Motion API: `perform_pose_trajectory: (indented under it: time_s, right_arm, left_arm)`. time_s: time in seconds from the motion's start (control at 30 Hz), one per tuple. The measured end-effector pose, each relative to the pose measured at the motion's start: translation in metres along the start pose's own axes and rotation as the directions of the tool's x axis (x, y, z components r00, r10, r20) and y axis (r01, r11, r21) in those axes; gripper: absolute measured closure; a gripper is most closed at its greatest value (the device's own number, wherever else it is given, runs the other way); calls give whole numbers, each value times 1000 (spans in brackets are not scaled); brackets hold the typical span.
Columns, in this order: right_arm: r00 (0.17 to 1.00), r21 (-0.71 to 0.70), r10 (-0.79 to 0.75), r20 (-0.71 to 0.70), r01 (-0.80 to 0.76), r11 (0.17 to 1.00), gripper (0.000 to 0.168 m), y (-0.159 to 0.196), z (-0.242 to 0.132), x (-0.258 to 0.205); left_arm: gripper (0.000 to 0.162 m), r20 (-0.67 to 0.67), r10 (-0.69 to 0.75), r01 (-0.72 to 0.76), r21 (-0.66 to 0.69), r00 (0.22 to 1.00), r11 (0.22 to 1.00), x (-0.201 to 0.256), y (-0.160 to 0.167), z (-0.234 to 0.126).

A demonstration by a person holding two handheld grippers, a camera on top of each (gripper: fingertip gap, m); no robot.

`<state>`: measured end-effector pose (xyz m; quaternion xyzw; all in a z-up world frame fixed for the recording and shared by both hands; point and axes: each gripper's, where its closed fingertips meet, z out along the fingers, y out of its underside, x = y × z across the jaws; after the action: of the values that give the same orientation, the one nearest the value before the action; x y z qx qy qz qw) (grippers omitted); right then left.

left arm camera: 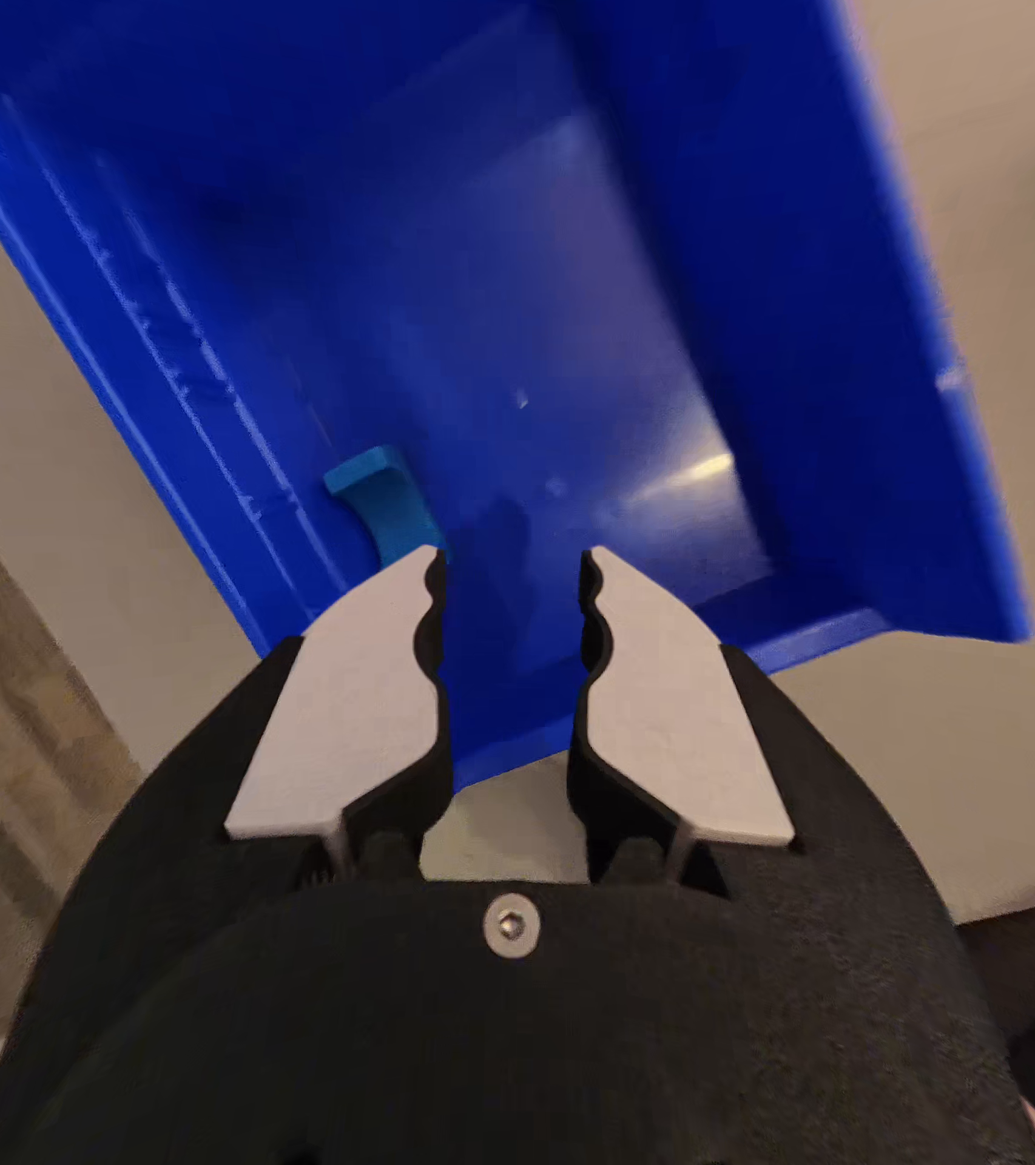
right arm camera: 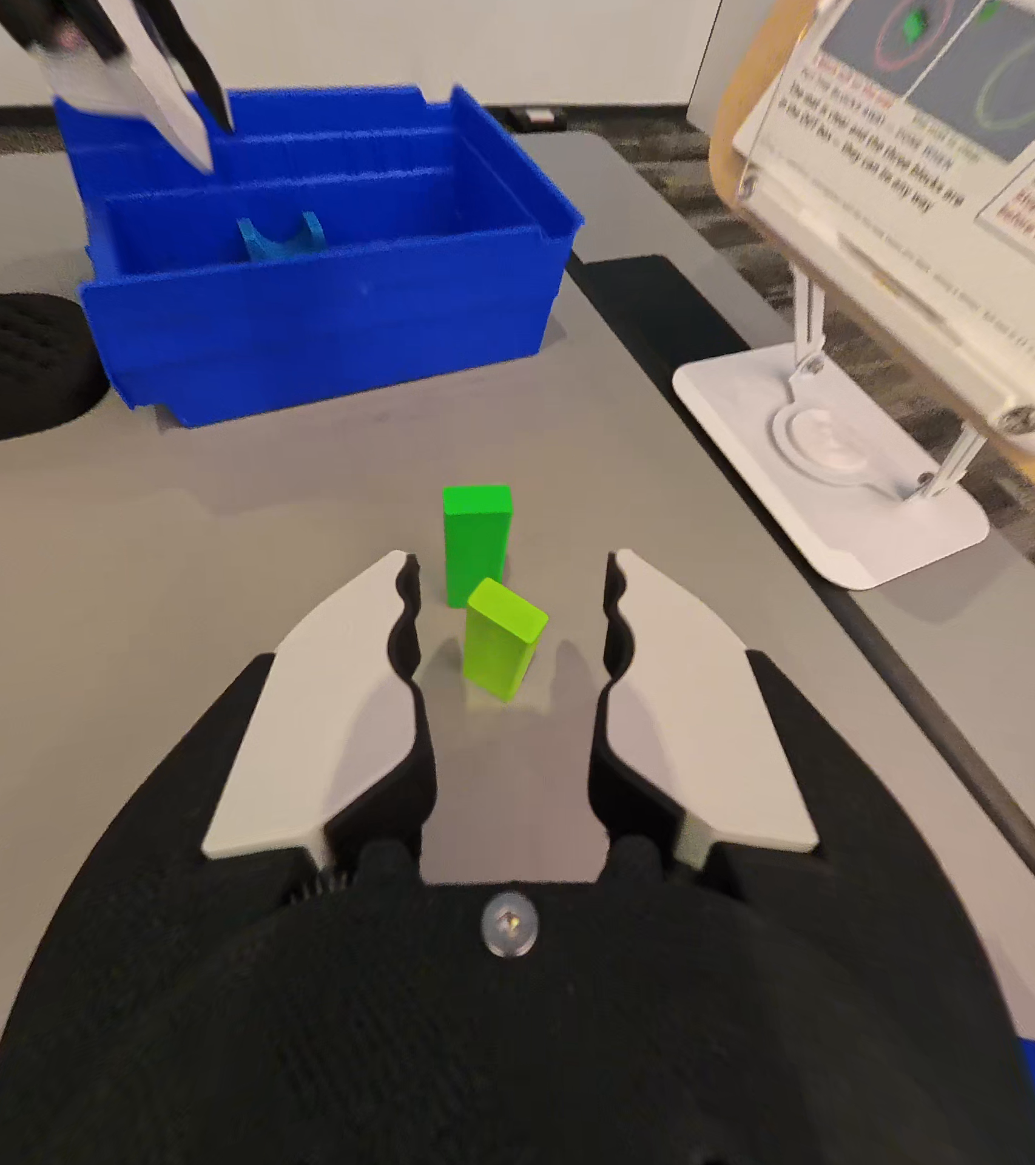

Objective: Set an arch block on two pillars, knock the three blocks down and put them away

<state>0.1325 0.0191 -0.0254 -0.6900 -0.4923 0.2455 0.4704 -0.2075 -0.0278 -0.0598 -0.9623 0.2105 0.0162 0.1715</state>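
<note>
A light-blue arch block (right arm camera: 280,239) lies in the blue bin (right arm camera: 326,328); in the left wrist view it (left arm camera: 386,504) sits by the bin's (left arm camera: 880,315) inner wall. My left gripper (left arm camera: 510,555) is open and empty above the bin, and it also shows in the right wrist view (right arm camera: 206,145). Two green pillar blocks stand upright on the grey table: a darker one (right arm camera: 476,542) and, nearer, a lime one (right arm camera: 502,637). My right gripper (right arm camera: 512,558) is open and empty, its fingertips either side of the pillars and just short of them.
A white stand (right arm camera: 830,466) holding an instruction sheet (right arm camera: 943,126) is at the right. A black round pad (right arm camera: 4,365) lies left of the bin. The table's right edge (right arm camera: 918,681) runs diagonally beside my right gripper. My right fingertips sit around 35 centimetres from my left ones.
</note>
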Motion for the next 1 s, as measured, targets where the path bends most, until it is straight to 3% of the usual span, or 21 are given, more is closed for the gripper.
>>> perform_pose_trajectory:
  time_s: [0.1, 0.23, 0.57, 0.73, 0.87, 1.0]
  right_arm:
    - [1000, 45, -20, 11, 19, 999, 111, -14, -9, -5]
    - [999, 70, -36, 21, 35, 997, 111, -20, -15, -7]
    - [997, 58, -32, 76, 27, 998, 111, -14, -11, -13]
    - [995, 59, -33, 95, 27, 998, 111, -14, -11, -17]
    - [994, 59, -38, 102, 32, 998, 111, -14, -12, -18]
    - [994, 61, -37, 106, 31, 998, 111, -14, -13, -17]
  left_arm:
    - [125, 97, 113, -99, -134, 989, 986, -15, 13, 22]
    - [125, 113, 165, -129, -271, 980, 954, -21, 31, 38]
    - [132, 118, 442, -368, -390, 889, 844, -31, 48, 56]
    - [127, 137, 470, -373, -437, 872, 819, -40, 50, 67]
    - [140, 140, 496, -394, -443, 857, 805, -43, 48, 75]
    - [142, 134, 518, -412, -456, 845, 789, -43, 49, 74]
